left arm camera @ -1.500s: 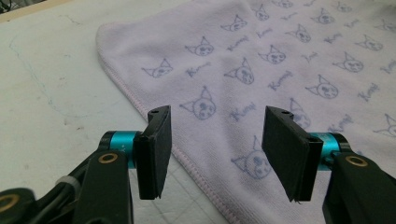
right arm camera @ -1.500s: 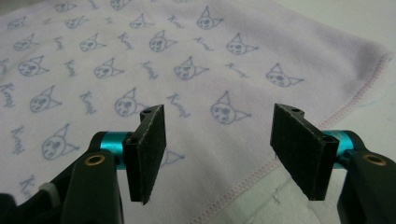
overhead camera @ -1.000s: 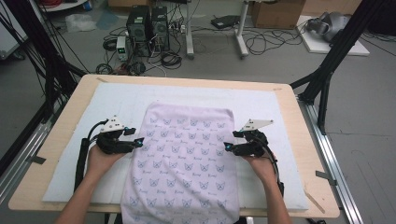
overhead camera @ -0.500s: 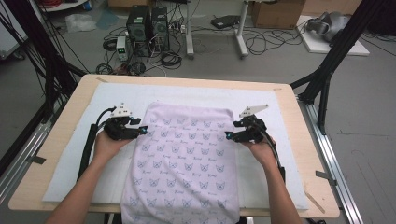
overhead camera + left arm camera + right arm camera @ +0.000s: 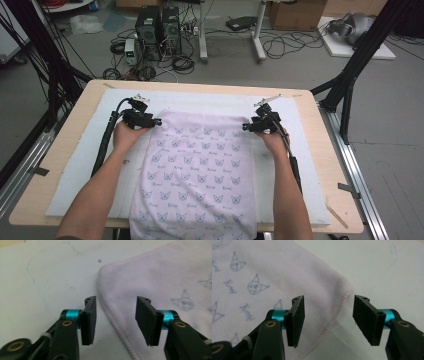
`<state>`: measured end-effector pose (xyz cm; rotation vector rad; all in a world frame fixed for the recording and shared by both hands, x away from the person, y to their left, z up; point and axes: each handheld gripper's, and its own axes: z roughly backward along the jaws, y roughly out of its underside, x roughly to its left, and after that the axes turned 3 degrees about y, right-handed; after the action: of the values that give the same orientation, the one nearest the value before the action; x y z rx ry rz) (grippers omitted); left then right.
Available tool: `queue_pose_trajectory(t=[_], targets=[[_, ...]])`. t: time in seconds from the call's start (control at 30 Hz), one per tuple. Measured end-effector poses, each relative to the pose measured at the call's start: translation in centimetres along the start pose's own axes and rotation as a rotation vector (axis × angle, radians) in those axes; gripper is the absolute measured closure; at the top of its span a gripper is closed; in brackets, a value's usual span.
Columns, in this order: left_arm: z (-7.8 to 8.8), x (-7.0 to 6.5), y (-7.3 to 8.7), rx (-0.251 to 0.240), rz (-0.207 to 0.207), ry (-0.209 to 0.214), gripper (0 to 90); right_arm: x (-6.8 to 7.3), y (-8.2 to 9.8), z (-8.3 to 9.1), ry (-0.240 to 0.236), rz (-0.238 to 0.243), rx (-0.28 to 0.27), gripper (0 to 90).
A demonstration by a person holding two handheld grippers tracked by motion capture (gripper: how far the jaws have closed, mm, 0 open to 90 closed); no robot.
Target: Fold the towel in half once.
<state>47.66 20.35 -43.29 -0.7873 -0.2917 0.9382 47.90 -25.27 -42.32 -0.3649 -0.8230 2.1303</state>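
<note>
towel corners lie between the open claw jaws, one corner per hand

the towel [image 5: 194, 170] lies flat on the white mat [image 5: 85, 165] that covers the bench [image 5: 65, 135]. its long axis runs from the far side of the bench toward the person, and its near end hangs over the near edge. the two far corners are the working points.

the left claw [image 5: 156, 121] sits at the far left corner and points inward across the towel's short axis. in the left gripper view, the hemmed edge [image 5: 110, 315] runs up between the two jaws; the corner lies just ahead of them. the jaws stand apart and have just been closing, with cloth between them, but the pads do not press on it. the left claw is released.

the right claw [image 5: 245, 127] mirrors this at the far right corner. in the right gripper view, the stitched hem [image 5: 337, 312] passes between the jaws, nearer the left pad. these jaws have also just been closing and grip nothing yet. the right claw is released.

each hand is nearest its own corner, and the two stand level with each other. judged from this, the coming move is a simultaneous pinch on both corners; each edge must stay centred between the pads.
</note>
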Motion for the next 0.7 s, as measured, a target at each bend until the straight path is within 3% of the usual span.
queue_pose_trajectory(t=[0.1, 0.13, 0.17, 0.23, 0.27, 0.3, 0.33, 0.37, 0.5, 0.57, 0.6, 0.7], targets=[[-0.5, -0.2, 0.0, 0.000, -0.001, 0.001, 48.5, -0.1, 0.1, -0.4, -0.007, -0.016, -0.013, 44.9], [-1.0, -0.5, 0.1, 0.003, -0.015, -0.024, 57.6, -0.2, 0.2, -0.7, -0.001, -0.032, -0.012, 49.1], [-1.0, -0.5, 0.1, 0.003, -0.015, -0.024, 60.5, -0.3, 0.3, -0.9, -0.005, -0.049, -0.005, 53.5], [-1.0, -0.5, 0.0, -0.008, -0.003, -0.005, 80.3, -0.3, 0.4, -1.0, -0.015, -0.062, 0.005, 58.9], [-1.0, -0.6, 0.0, -0.003, -0.009, -0.003, 83.6, -0.1, 0.6, -1.3, -0.013, -0.059, 0.004, 67.3], [-1.0, -0.6, 0.0, -0.006, -0.006, 0.001, 83.6, -0.1, 0.6, -1.3, -0.013, -0.059, 0.004, 67.3], [-0.9, -0.5, 0.0, -0.002, 0.001, 0.000, 86.2, 0.0, 0.6, -1.3, -0.050, -0.062, -0.007, 81.5], [-0.8, -0.4, 0.0, -0.004, 0.006, 0.001, 86.6, 0.1, 0.5, -1.3, -0.047, -0.054, -0.005, 85.5], [0.1, -0.3, -0.2, -0.018, -0.006, 0.003, 87.0, 0.6, 0.1, -1.0, -0.049, -0.024, -0.017, 87.0], [1.0, -0.3, -0.5, -0.052, -0.010, 0.015, 87.0, 0.7, -0.2, -0.3, -0.054, -0.016, -0.040, 87.2], [2.0, -0.4, -0.8, -0.075, -0.032, 0.021, 87.0, 0.8, -0.5, 0.7, -0.054, -0.001, -0.063, 87.3], [3.1, -0.6, -1.0, -0.093, -0.047, 0.034, 86.9, 0.9, -0.8, 1.8, -0.058, 0.014, -0.086, 87.3]])
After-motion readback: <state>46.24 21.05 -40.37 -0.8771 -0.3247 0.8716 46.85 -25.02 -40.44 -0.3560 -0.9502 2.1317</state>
